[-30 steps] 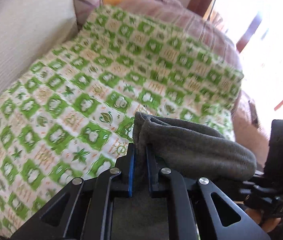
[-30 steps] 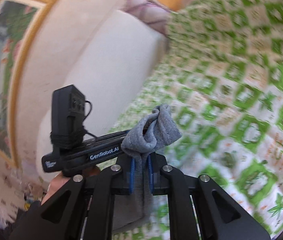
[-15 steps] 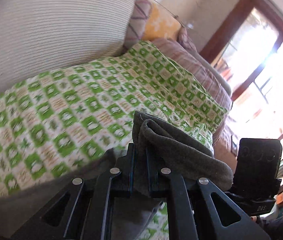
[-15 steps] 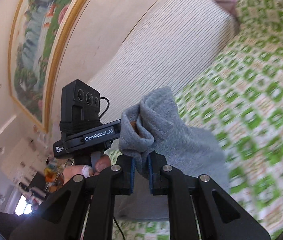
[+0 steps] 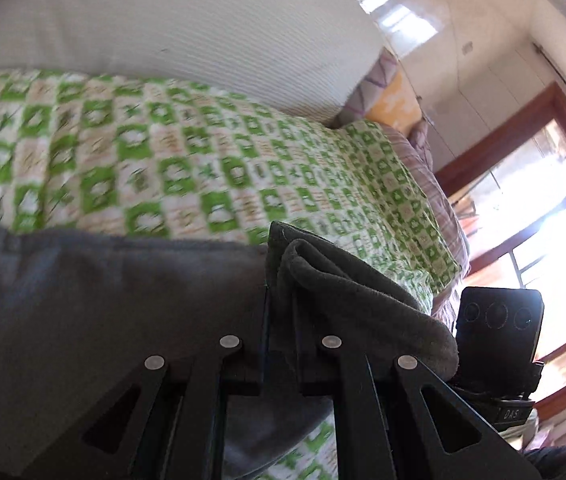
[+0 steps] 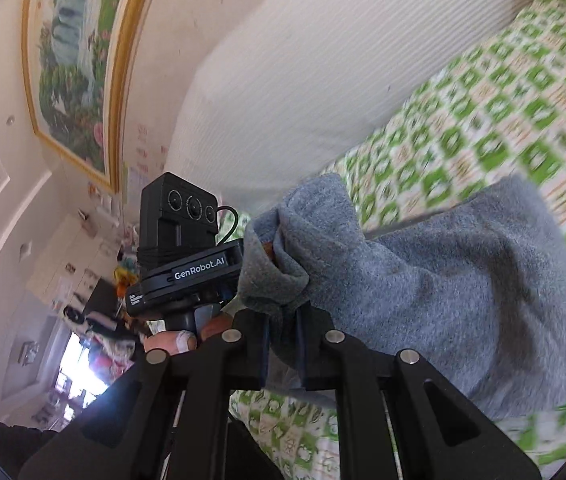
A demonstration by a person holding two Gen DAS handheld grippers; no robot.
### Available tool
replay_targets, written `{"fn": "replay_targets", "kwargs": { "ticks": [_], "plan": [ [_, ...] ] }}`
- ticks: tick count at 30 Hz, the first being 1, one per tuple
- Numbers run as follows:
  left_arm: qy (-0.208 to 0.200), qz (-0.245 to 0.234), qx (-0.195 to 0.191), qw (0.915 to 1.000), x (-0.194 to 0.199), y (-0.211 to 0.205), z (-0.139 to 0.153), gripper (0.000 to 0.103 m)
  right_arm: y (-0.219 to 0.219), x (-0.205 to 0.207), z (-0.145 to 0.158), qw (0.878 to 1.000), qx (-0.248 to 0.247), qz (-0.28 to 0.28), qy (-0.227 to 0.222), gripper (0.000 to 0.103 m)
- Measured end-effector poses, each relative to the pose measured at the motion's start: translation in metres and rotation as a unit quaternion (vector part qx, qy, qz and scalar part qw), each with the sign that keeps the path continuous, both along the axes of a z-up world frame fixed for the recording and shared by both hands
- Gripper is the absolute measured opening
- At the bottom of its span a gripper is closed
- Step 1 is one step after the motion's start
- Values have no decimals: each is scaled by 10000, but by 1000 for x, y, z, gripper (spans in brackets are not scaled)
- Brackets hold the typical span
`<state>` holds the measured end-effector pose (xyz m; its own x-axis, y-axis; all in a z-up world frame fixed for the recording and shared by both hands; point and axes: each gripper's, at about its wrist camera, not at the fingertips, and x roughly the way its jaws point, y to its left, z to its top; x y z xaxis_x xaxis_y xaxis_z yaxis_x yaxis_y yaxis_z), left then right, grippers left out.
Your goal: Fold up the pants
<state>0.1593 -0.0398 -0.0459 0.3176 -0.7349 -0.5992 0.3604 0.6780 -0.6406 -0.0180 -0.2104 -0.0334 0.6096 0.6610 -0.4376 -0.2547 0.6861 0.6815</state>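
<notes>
**Pants lifted, both ends pinched**

Since a second ago I've swung both grippers up: more grey pants [image 5: 103,304] now hang between them over the green checked bedspread [image 5: 203,168]. Left gripper [image 5: 281,320] jaws clamped on one edge, right gripper [image 6: 283,320] jaws clamped on the other. Looks like carry-over for the fold; laying down comes next.

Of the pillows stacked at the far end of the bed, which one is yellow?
The yellow pillow is the one wedged highest against the white headboard, partly behind a purple-lined pillow. The pinkish striped pillow lies below it, beside the green blanket.
</notes>
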Motion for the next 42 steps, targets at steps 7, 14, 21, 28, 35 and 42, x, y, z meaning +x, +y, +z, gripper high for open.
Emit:
{"fn": "replay_targets", "kwargs": {
  "ticks": [7, 14, 21, 28, 35, 42],
  "plan": [
    [436, 388, 34, 9983, -4, 42, -38, 5, 26, 20, -44, 9977, -346, 295, 498, 14],
    [634, 970, -205, 9931, -22, 93, -48, 5, 36, 22, -62, 9939, -678, 419, 757, 32],
    [581, 1214, -227, 9906, -56, 110, -43, 5, 45, 19, -44, 9965, -460, 550, 432, 62],
    [408, 1003, -422, 9932, -82, 93, -28, 6, 22, 26, -44, 9967, -616, -2, 534, 45],
    [-32, 442, -348, 9984, -89, 45, 3, 6, 14, 33, -39, 9888, -1308, -379, 617, 22],
    [811, 553, 359, 9945, -77, 34, -63, 6, 10, 52, -61, 9798, -1631, -471, 1052, 19]
  ]
}}
